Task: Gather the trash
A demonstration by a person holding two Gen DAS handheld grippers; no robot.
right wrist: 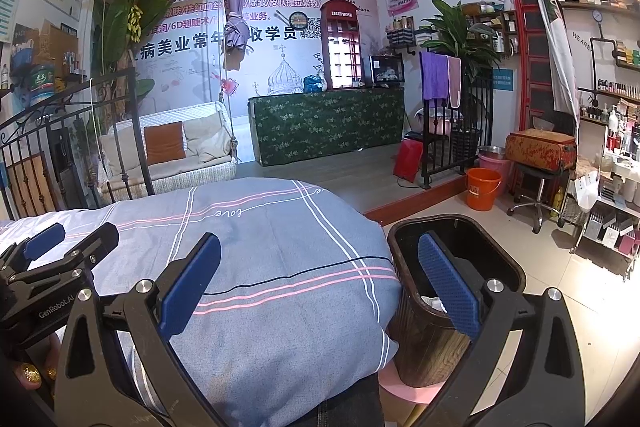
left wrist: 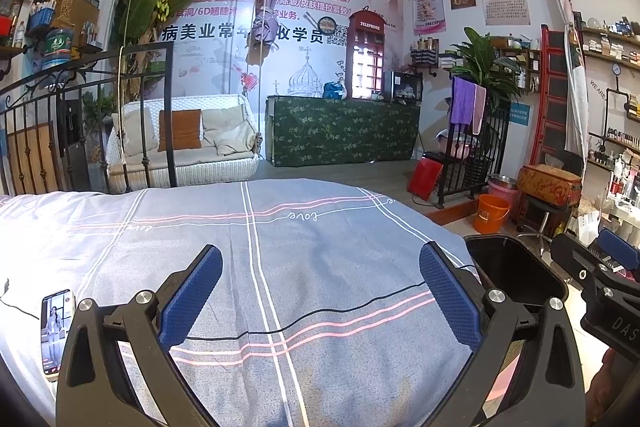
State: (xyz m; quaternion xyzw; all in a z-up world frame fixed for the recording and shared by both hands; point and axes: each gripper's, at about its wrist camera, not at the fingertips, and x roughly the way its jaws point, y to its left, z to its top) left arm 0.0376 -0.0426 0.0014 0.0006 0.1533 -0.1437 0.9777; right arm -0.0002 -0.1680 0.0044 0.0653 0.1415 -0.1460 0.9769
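Both tools were spread wide and held nothing: the left tool (left wrist: 320, 291) hovered over the bed (left wrist: 280, 235), the right tool (right wrist: 320, 287) over the bed's right edge and the trash bin (right wrist: 456, 267) beside it. Nearest the left tool, a phone (left wrist: 56, 331) with a lit screen lay on the quilt at the left, and a thin black cable (left wrist: 320, 311) ran across the fabric. No loose trash was visible on the bed. The trash bin stood on the floor, touching or just beside the bed's right edge; something pale (right wrist: 434, 303) showed inside it, too hidden to identify. Judged from this, collection appeared largely finished, with perhaps nothing left on the bed. Farther off stood an orange bucket (right wrist: 482, 189) and a hanging swing seat (left wrist: 184, 143).
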